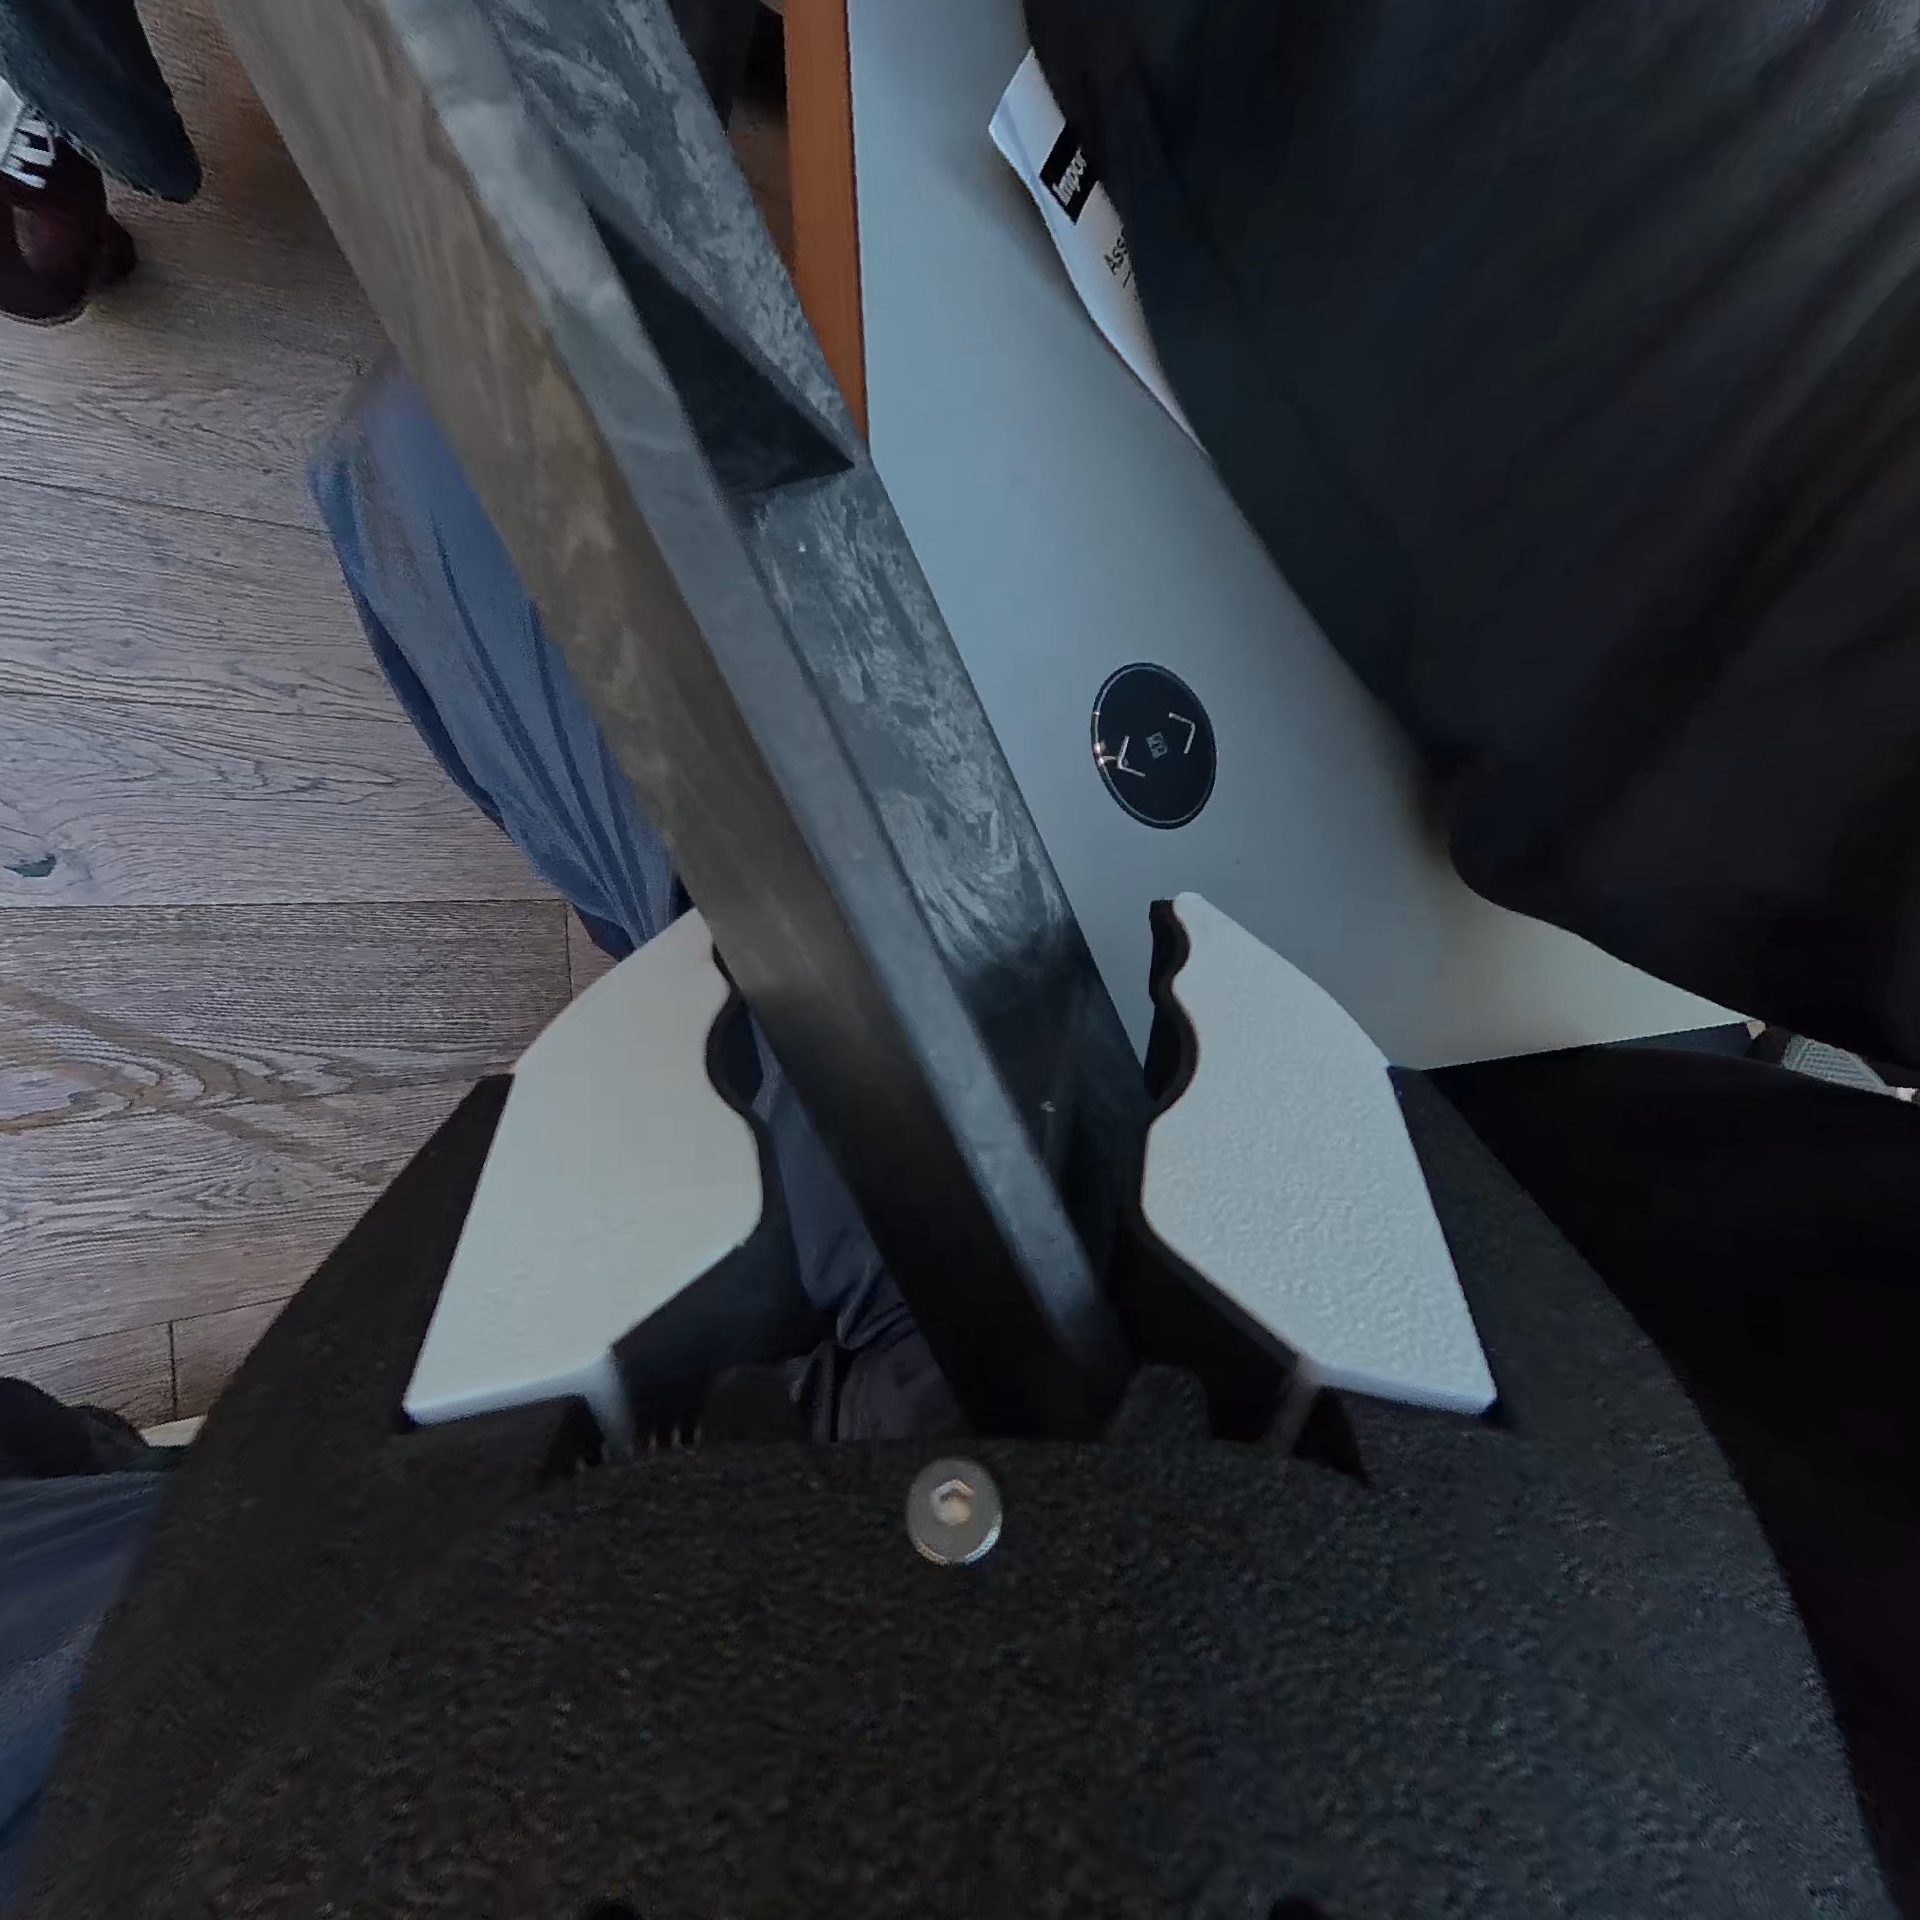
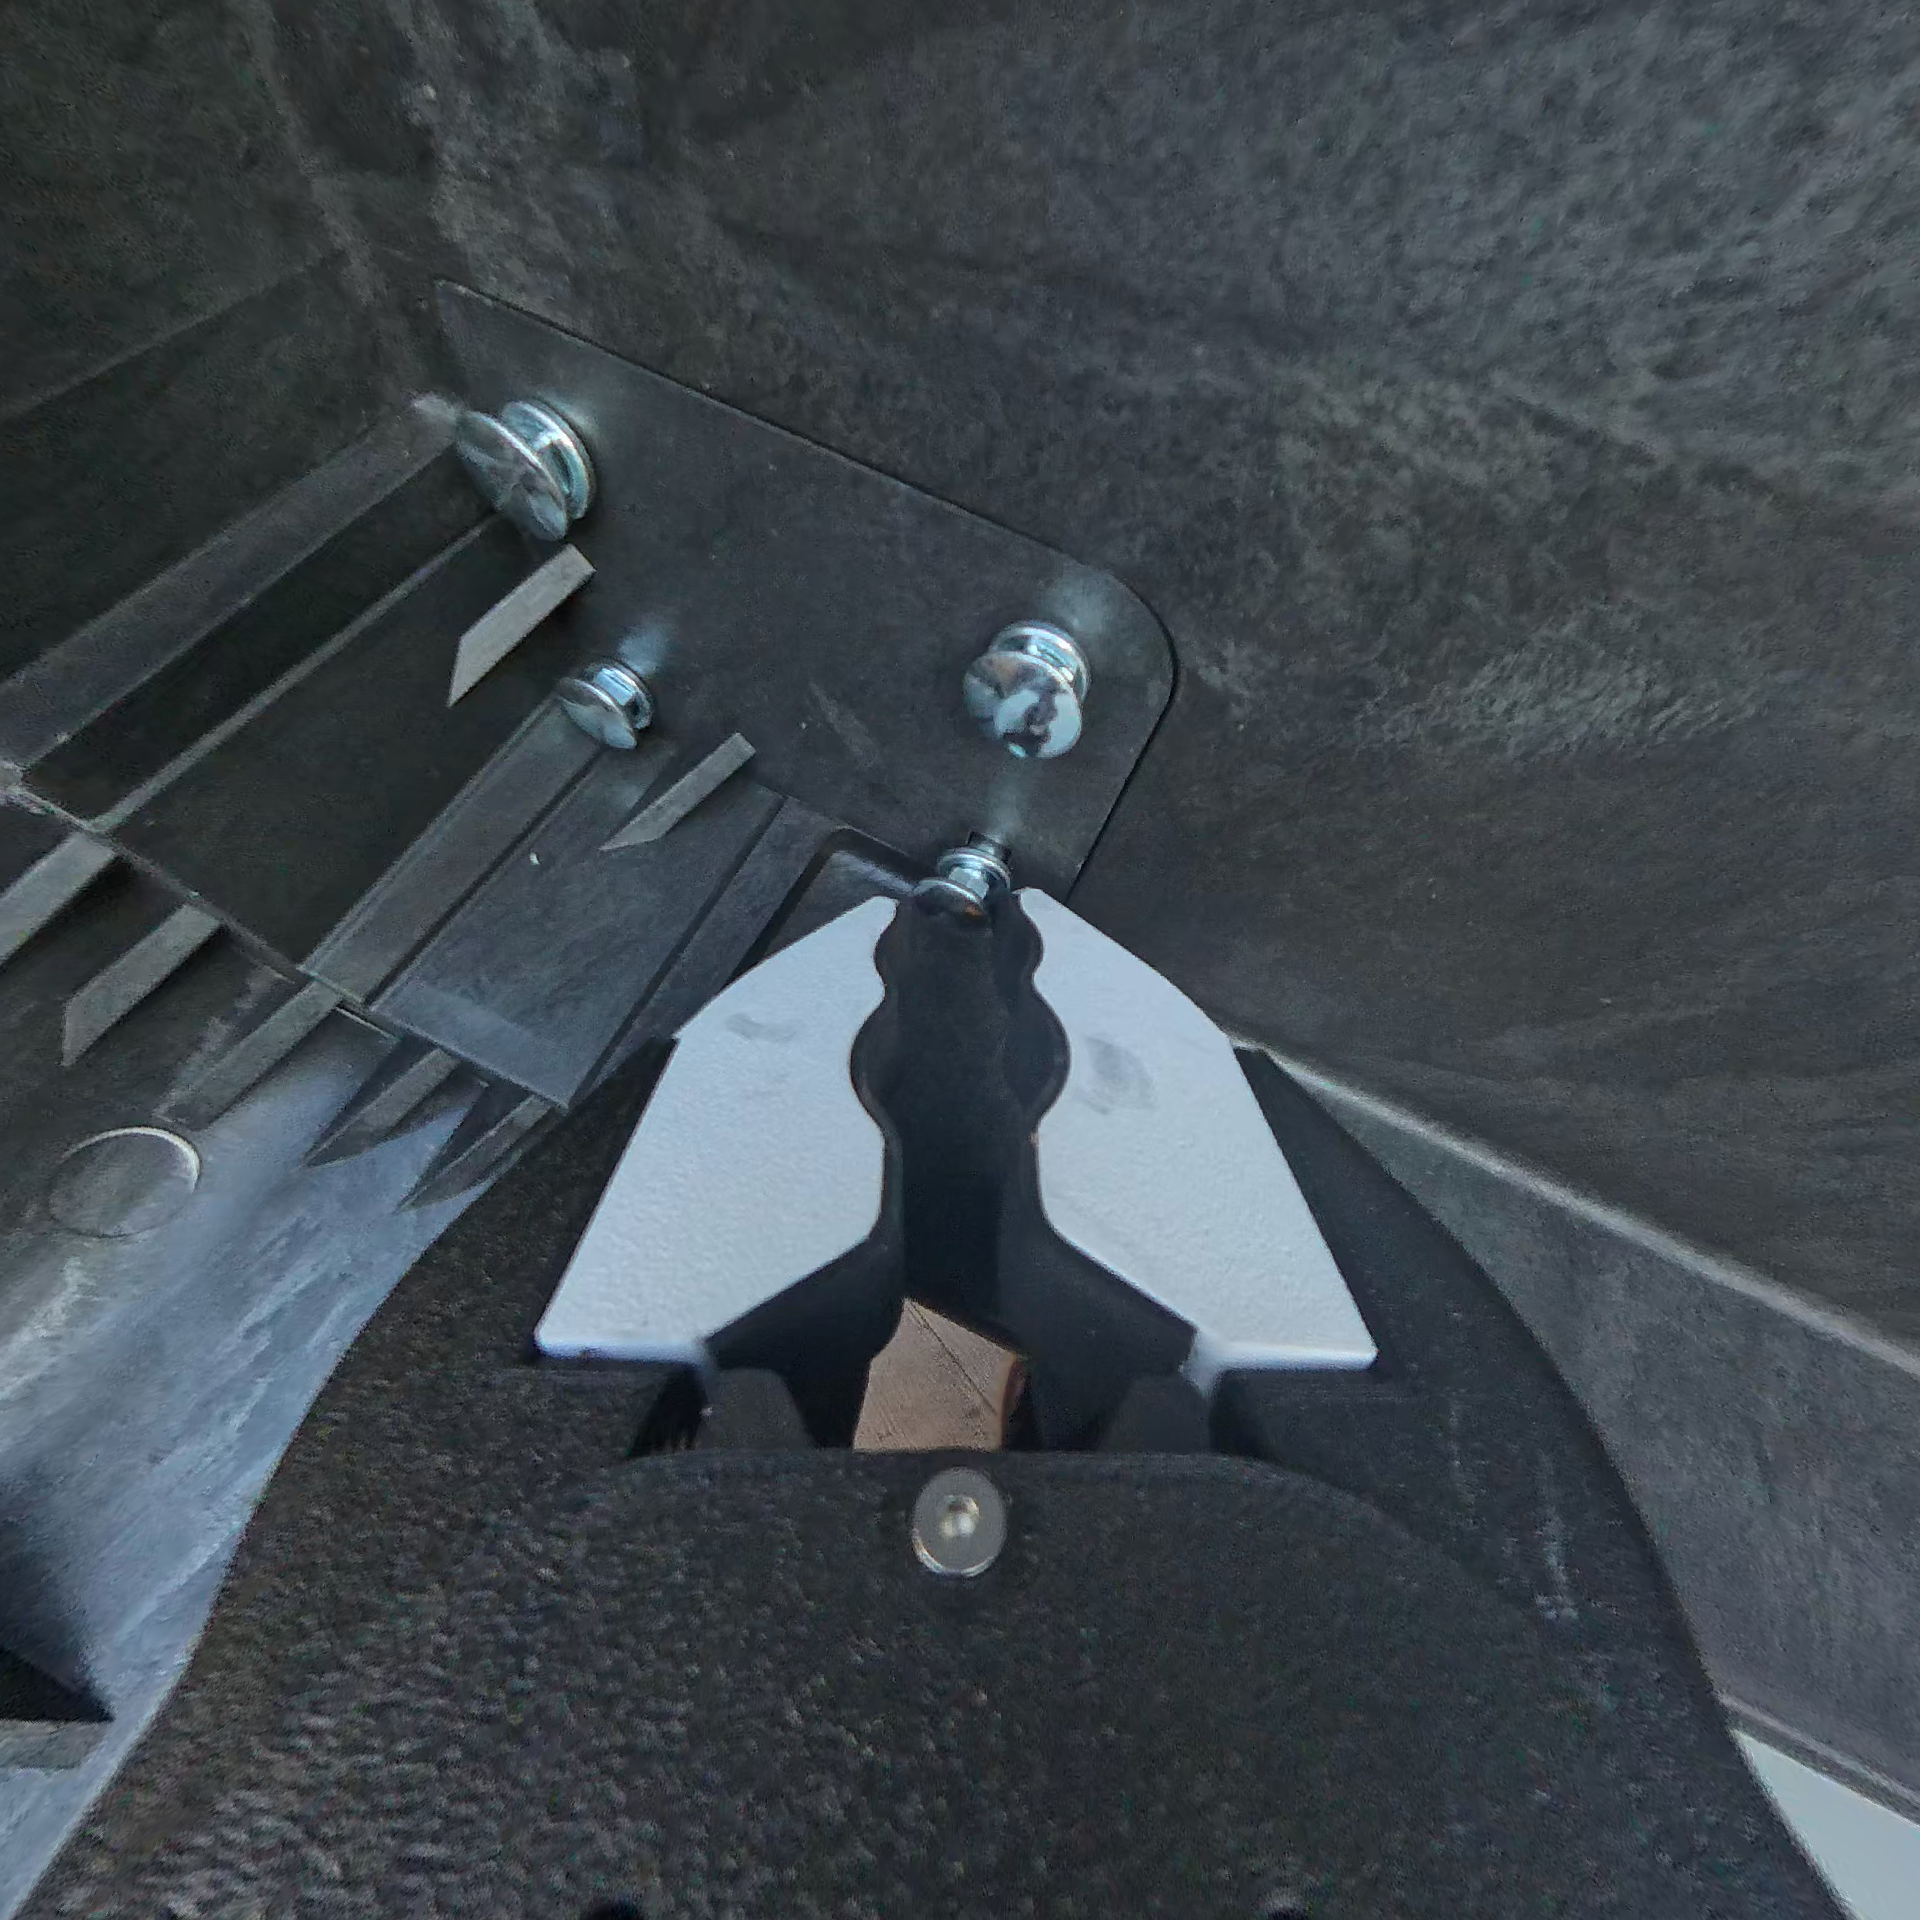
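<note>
In the left wrist view my left gripper (image 1: 940,940) is open wide around a long black plastic bar (image 1: 831,831) that runs up and to the left between the white fingers. The left finger (image 1: 623,1091) lies against the bar. A gap shows between the bar and the right finger (image 1: 1268,1122). In the right wrist view my right gripper (image 2: 958,899) is shut on the head of a small silver screw (image 2: 961,878). The screw stands out of a black metal plate (image 2: 831,623) fixed to a dark felt-like underside (image 2: 1351,416).
The plate carries other silver screws (image 2: 1023,691) (image 2: 530,468) (image 2: 613,701), beside a ribbed black plastic part (image 2: 416,883). The left view shows a white table (image 1: 1039,520) with a round black disc (image 1: 1153,745), a paper sheet (image 1: 1060,177), dark fabric (image 1: 1558,416), a person's blue trouser leg (image 1: 468,623) and wood floor (image 1: 156,727). Across from one pair of fingers to the other is roughly 40 centimetres.
</note>
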### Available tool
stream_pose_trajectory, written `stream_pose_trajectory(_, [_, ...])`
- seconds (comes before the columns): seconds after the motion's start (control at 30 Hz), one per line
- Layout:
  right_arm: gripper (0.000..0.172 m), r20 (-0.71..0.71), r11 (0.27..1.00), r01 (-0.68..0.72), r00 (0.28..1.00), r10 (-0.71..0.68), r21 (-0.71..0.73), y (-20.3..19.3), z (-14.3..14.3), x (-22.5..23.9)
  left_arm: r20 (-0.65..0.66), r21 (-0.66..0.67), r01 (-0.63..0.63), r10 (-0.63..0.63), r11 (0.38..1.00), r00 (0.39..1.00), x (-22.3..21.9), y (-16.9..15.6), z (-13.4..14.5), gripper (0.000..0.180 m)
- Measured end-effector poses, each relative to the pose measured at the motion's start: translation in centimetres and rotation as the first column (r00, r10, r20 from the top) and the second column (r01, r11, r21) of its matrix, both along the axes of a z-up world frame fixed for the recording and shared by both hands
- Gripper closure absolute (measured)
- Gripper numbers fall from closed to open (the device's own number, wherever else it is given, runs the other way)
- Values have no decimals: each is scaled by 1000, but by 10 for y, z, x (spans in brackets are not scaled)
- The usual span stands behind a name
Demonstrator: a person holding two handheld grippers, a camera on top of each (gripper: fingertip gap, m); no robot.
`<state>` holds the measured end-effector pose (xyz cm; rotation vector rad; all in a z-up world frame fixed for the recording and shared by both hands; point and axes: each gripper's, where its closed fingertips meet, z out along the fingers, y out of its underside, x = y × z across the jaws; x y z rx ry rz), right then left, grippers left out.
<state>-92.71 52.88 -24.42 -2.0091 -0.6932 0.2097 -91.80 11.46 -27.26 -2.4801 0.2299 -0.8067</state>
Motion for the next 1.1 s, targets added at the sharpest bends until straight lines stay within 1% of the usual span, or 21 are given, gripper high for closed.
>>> stream_pose_trajectory(0.17, [158,-52,1000,-10,999,9,-22,4,1,0,-37,-10,21,-21,1000,999,-2,2,-5,109])
stream_pose_trajectory(0.27, [159,-75,998,-31,997,26,-55,4,-1,0,-31,-24,34,-35,999,999,-1,4,-6,109])
stream_pose_trajectory(0.77, [163,-57,997,-40,998,36,-69,2,-2,2,-11,-1,35,-35,999,999,-3,8,-5,107])
stream_pose_trajectory(0.83, [172,-61,996,-14,998,9,-85,3,-2,6,-10,1,36,-36,999,999,-3,9,-5,107])
stream_pose_trajectory(1.1, [172,-64,995,-29,998,23,-91,2,-3,6,-8,4,38,-38,999,999,-4,10,-5,106])
